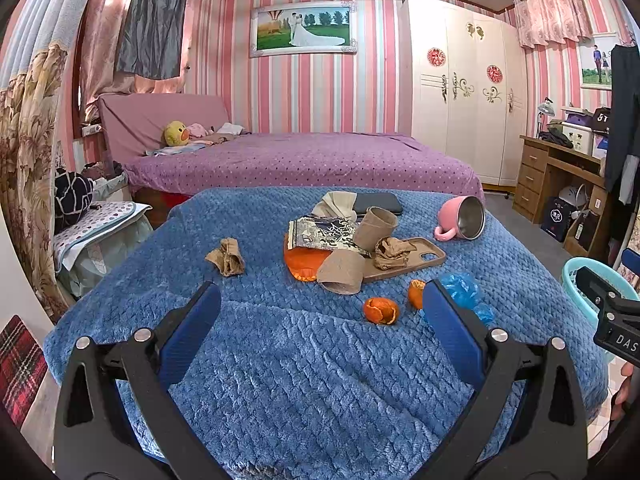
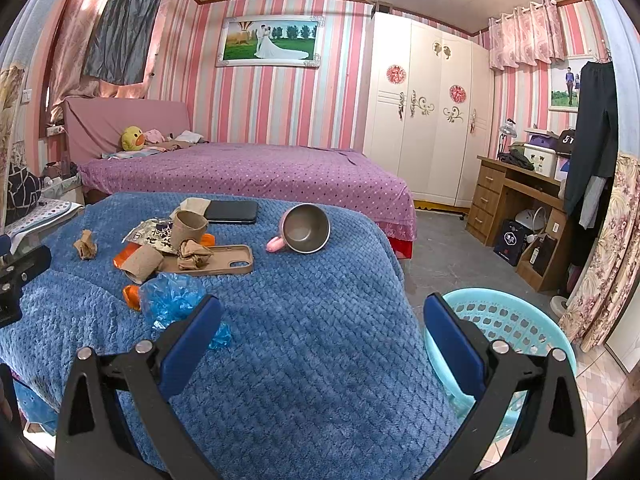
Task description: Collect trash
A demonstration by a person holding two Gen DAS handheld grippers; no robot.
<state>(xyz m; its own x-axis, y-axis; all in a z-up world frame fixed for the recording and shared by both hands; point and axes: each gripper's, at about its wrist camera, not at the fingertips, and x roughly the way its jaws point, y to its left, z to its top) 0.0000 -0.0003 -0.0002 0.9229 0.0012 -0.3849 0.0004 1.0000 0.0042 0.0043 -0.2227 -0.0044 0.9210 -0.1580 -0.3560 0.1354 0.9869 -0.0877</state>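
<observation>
Trash lies on a blue blanket (image 1: 280, 360): a crumpled brown paper wad (image 1: 226, 257), two cardboard tubes (image 1: 342, 272) (image 1: 374, 228), an orange wrapper (image 1: 304, 266), a printed packet (image 1: 324, 234), orange peels (image 1: 381, 310) and a blue plastic bag (image 1: 460, 290). My left gripper (image 1: 320, 332) is open above the near blanket, short of the peels. My right gripper (image 2: 322, 336) is open over the blanket's right edge, with the blue bag (image 2: 172, 300) by its left finger and a light-blue basket (image 2: 508, 328) behind its right finger.
A pink mug (image 2: 304, 229) lies on its side, near a tan phone case (image 2: 224, 262) holding a paper wad, and a black phone (image 2: 232, 212). Beyond stand a purple bed (image 2: 260, 172), a white wardrobe (image 2: 428, 108) and a wooden desk (image 2: 516, 200).
</observation>
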